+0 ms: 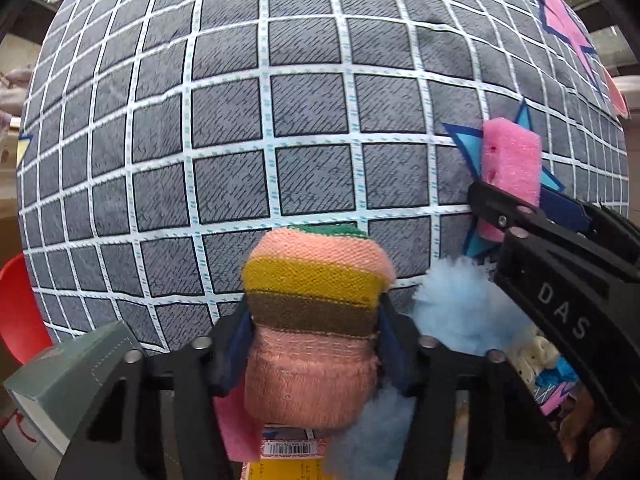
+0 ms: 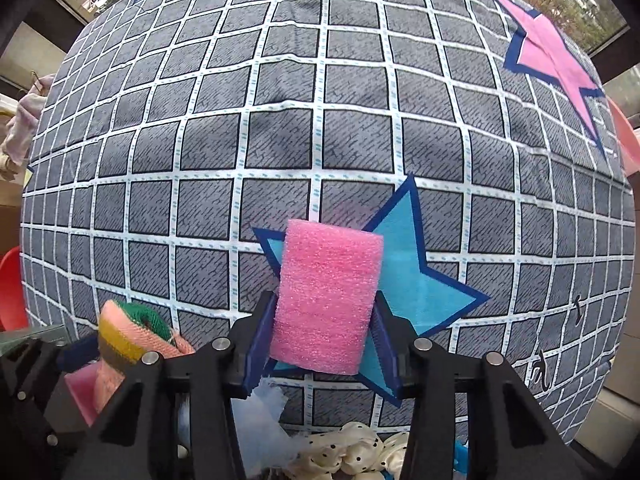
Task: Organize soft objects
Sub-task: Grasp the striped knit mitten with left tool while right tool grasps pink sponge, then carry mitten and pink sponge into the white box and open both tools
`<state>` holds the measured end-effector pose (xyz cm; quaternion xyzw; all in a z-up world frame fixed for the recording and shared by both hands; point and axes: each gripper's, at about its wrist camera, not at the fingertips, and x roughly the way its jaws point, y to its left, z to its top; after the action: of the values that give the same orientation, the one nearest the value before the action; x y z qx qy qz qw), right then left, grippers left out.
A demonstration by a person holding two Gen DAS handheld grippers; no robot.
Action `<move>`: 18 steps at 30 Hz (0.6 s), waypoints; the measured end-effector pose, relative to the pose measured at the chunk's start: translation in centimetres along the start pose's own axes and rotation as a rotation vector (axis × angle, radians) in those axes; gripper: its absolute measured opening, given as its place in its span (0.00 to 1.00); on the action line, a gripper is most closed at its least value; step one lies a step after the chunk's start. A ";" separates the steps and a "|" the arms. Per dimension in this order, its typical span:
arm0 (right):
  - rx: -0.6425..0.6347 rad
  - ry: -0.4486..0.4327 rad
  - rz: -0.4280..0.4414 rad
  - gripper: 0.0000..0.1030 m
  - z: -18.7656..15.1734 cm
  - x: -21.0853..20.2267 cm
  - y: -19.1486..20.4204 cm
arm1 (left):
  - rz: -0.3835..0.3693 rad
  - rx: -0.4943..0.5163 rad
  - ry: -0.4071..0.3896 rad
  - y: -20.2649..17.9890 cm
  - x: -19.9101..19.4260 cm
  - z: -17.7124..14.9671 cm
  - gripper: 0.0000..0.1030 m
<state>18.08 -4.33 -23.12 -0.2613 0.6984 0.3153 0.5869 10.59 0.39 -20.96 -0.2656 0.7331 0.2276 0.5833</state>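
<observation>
My left gripper [image 1: 314, 330] is shut on a rolled knit cloth [image 1: 316, 280] striped pink, yellow, brown and green; its blue pads squeeze the roll at the brown band. To its right, my right gripper [image 1: 516, 200] holds a pink foam block [image 1: 510, 160]. In the right wrist view the right gripper [image 2: 320, 342] is shut on that pink foam block [image 2: 326, 292], which stands upright between the blue pads over a blue star patch [image 2: 416, 280]. The striped cloth [image 2: 128, 332] shows at lower left there.
A grey cloth with a white grid [image 1: 280, 120] covers the table, with a pink star [image 2: 552, 64] at far right. Below the grippers lie a light blue fluffy piece [image 1: 452, 304], a polka-dot fabric [image 2: 352, 452] and a grey-green box [image 1: 68, 376]. A red object [image 1: 18, 312] sits left.
</observation>
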 end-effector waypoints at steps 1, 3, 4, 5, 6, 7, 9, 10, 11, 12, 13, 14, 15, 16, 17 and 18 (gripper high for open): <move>0.012 -0.004 0.021 0.46 -0.1 -0.4 -0.9 | 0.016 0.014 -0.001 -0.7 -0.4 0.0 0.43; 0.025 -0.004 0.045 0.46 0.0 -0.4 -2.1 | 0.016 0.014 -0.039 -0.8 -1.5 0.0 0.34; 0.038 -0.003 0.053 0.46 -0.1 -0.6 -2.4 | 0.010 0.008 -0.063 -0.7 -2.0 -0.1 0.34; 0.051 -0.004 0.064 0.46 -0.3 -0.8 -2.8 | 0.001 -0.003 -0.092 -0.6 -2.6 -0.2 0.33; 0.059 -0.006 0.072 0.46 -0.1 -0.9 -3.3 | -0.003 -0.013 -0.112 -0.5 -3.1 -0.2 0.33; 0.073 -0.012 0.084 0.46 -0.1 -1.3 -4.0 | -0.004 -0.022 -0.132 -0.4 -3.7 -0.3 0.33; 0.085 -0.022 0.092 0.46 0.1 -1.7 -5.0 | -0.005 -0.033 -0.171 -0.5 -4.9 -0.5 0.33; 0.094 -0.026 0.098 0.46 0.2 -2.0 -5.7 | -0.006 -0.035 -0.187 -0.4 -5.4 -0.6 0.33; 0.102 -0.029 0.106 0.46 0.2 -2.3 -6.0 | -0.006 -0.032 -0.204 -0.6 -6.0 -0.8 0.33; 0.108 -0.029 0.112 0.46 0.1 -2.6 -6.3 | -0.007 -0.024 -0.218 -0.9 -6.6 -1.0 0.33; 0.116 -0.030 0.119 0.46 0.0 -3.0 -6.8 | -0.006 -0.015 -0.229 -1.3 -7.1 -1.1 0.33; 0.117 -0.035 0.123 0.46 0.1 -3.5 -7.3 | -0.005 -0.003 -0.242 -1.9 -7.8 -1.2 0.33; 0.117 -0.038 0.125 0.46 0.0 -3.9 -7.6 | -0.004 0.008 -0.252 -2.2 -8.4 -1.4 0.33; 0.117 -0.044 0.127 0.46 -0.1 -4.5 -7.7 | -0.007 0.019 -0.264 -2.7 -8.9 -1.6 0.33; 0.118 -0.048 0.129 0.46 -0.4 -5.0 -7.5 | -0.009 0.027 -0.269 -3.0 -9.5 -1.7 0.33; 0.118 -0.052 0.132 0.46 -1.2 -5.8 -7.8 | -0.012 0.035 -0.275 -2.9 -9.8 -1.9 0.33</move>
<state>24.06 -10.42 -18.29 -0.1712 0.7162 0.3182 0.5971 12.80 -1.82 -11.09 -0.2261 0.6485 0.2454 0.6842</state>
